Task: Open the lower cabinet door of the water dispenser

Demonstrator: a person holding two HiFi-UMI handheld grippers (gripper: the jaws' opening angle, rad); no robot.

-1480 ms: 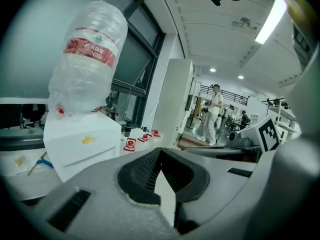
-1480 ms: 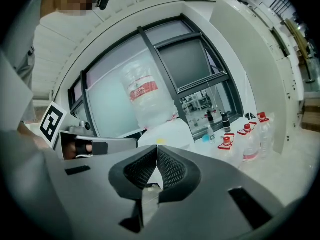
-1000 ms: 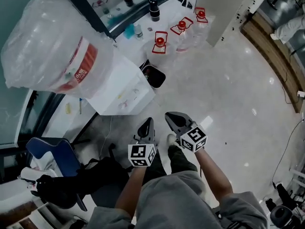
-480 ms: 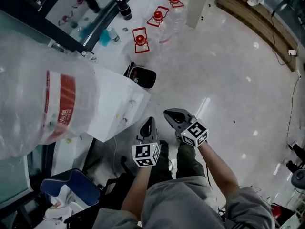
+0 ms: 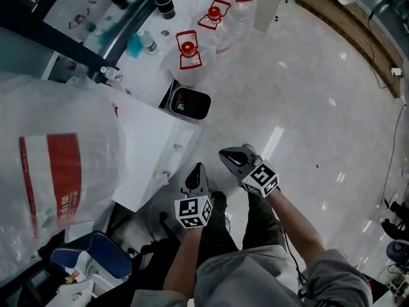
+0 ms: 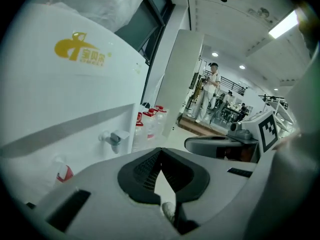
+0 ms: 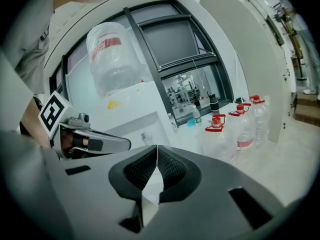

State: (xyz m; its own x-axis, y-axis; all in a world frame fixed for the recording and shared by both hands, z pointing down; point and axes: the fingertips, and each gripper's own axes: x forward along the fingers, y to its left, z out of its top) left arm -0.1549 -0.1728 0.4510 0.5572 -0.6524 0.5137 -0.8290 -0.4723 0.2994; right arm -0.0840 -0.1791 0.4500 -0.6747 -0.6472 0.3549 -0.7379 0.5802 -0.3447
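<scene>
The white water dispenser (image 5: 153,147) stands at the left under a big clear water bottle (image 5: 51,190) with a red label. In the left gripper view I see its front (image 6: 65,109) with a yellow logo and two taps (image 6: 114,135). The lower cabinet door is hidden in every view. My left gripper (image 5: 196,169) is shut and empty, just right of the dispenser's corner. Beside it my right gripper (image 5: 227,154) is also shut and empty. The jaws meet in both gripper views, left gripper (image 6: 160,160) and right gripper (image 7: 156,156).
Several water bottles with red caps (image 5: 188,48) stand on the floor beyond the dispenser, beside a black bin (image 5: 190,103). A blue chair (image 5: 96,261) sits at the lower left. Shiny floor (image 5: 307,88) spreads to the right. The person's legs are below the grippers.
The head view has sunk toward the dispenser, so the bottle now looms larger at the left. Both grippers stay shut, side by side before the dispenser.
</scene>
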